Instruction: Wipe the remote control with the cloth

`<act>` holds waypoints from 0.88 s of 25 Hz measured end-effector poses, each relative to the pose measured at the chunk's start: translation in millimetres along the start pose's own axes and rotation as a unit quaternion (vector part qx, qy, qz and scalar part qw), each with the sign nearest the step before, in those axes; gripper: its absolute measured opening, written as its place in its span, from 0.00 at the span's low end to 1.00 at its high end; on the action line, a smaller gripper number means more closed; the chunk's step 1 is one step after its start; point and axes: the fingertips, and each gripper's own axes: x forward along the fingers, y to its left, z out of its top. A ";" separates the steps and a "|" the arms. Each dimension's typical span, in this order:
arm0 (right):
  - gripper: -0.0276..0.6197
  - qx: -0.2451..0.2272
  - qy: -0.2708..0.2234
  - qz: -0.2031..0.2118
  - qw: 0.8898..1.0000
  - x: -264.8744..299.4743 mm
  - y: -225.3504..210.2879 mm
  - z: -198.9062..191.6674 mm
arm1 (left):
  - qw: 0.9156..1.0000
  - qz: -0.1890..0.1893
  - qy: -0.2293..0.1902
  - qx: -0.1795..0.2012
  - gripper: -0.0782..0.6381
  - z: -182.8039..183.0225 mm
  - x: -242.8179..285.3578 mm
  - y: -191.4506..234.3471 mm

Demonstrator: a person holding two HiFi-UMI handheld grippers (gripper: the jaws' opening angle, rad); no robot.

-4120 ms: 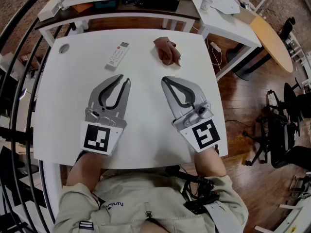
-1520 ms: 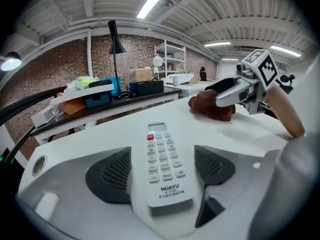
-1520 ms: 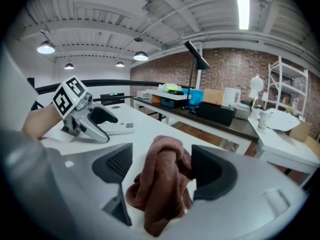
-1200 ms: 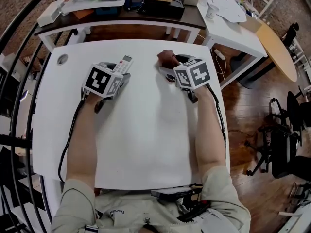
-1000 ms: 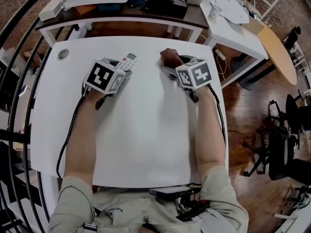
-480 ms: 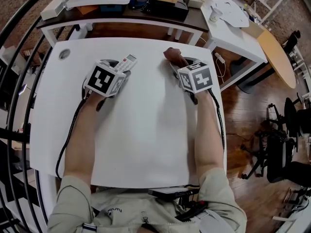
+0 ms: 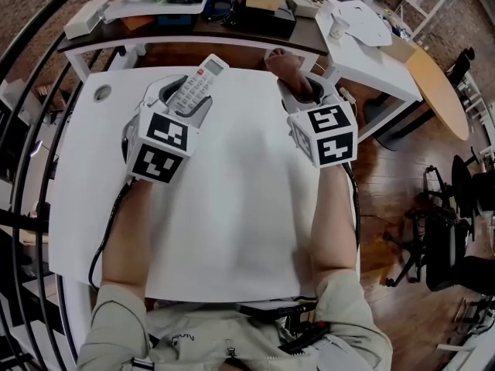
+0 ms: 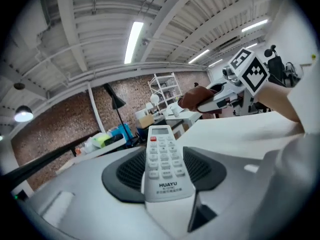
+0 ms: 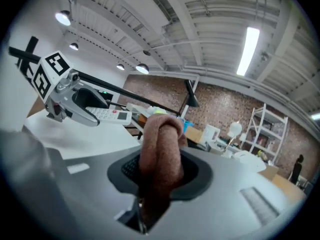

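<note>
My left gripper point(image 7: 184, 93) is shut on the white remote control point(image 7: 198, 82), holding it above the white table point(image 7: 232, 207). In the left gripper view the remote control point(image 8: 162, 159) lies buttons-up between the dark pads point(image 8: 125, 176), its far end sticking out past them. My right gripper point(image 7: 303, 93) holds the bunched brown cloth point(image 7: 285, 64) in the air at the table's far right. Its jaws are closing with the cloth point(image 9: 160, 154) pressed between them. The two grippers are apart, side by side; each shows in the other's view, the left gripper point(image 9: 80, 104) and the right gripper point(image 8: 220, 96).
A dark side table point(image 7: 193, 22) with a tray and boxes runs along the far edge. A second white table point(image 7: 363, 29) and a round wooden one point(image 7: 437, 68) stand at the right. A cable hole point(image 7: 101, 93) marks the table's far left corner.
Both grippers have risen off the table, the left with the remote control and the right with the cloth. The right jaws closed on the cloth within the last second.
</note>
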 end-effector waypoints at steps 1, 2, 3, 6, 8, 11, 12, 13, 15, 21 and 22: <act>0.20 -0.011 -0.013 -0.008 1.000 -6.8 0.3 11.4 | 1.000 0.012 -0.019 0.016 0.45 11.6 -6.6 0.9; 0.20 -0.021 -0.026 -0.016 0.999 -14.1 0.5 22.1 | 0.999 0.024 -0.038 0.031 0.45 22.4 -13.2 1.5; 0.20 -0.030 -0.039 -0.024 0.998 -21.7 0.3 32.1 | 0.997 0.036 -0.054 0.046 0.45 32.3 -19.7 1.6; 0.20 -0.058 -0.077 -0.054 0.994 -45.7 -1.2 59.7 | 0.990 0.062 -0.095 0.084 0.45 55.9 -36.3 -0.6; 0.20 -0.083 -0.098 -0.073 0.989 -60.4 0.6 76.8 | 0.985 0.076 -0.117 0.101 0.45 67.2 -46.4 -3.4; 0.20 -0.123 -0.120 -0.094 0.981 -76.2 9.3 96.8 | 0.979 0.098 -0.140 0.113 0.45 80.2 -61.5 -8.9; 0.20 -0.137 -0.122 -0.098 0.978 -79.2 12.7 101.1 | 0.977 0.101 -0.147 0.119 0.45 83.8 -65.1 -11.5; 0.20 -0.152 -0.122 -0.103 0.975 -81.3 16.1 104.1 | 0.975 0.102 -0.154 0.126 0.45 87.3 -68.1 -14.2; 0.20 -0.187 -0.110 -0.110 0.970 -83.7 22.4 106.6 | 0.971 0.102 -0.166 0.135 0.45 93.2 -72.8 -19.3; 0.19 -0.257 -0.074 -0.112 0.957 -80.3 41.0 101.7 | 0.969 0.103 -0.179 0.138 0.45 95.7 -75.6 -26.4; 0.19 -0.267 -0.068 -0.109 0.955 -79.4 45.1 100.3 | 0.969 0.103 -0.176 0.138 0.45 94.4 -74.6 -26.4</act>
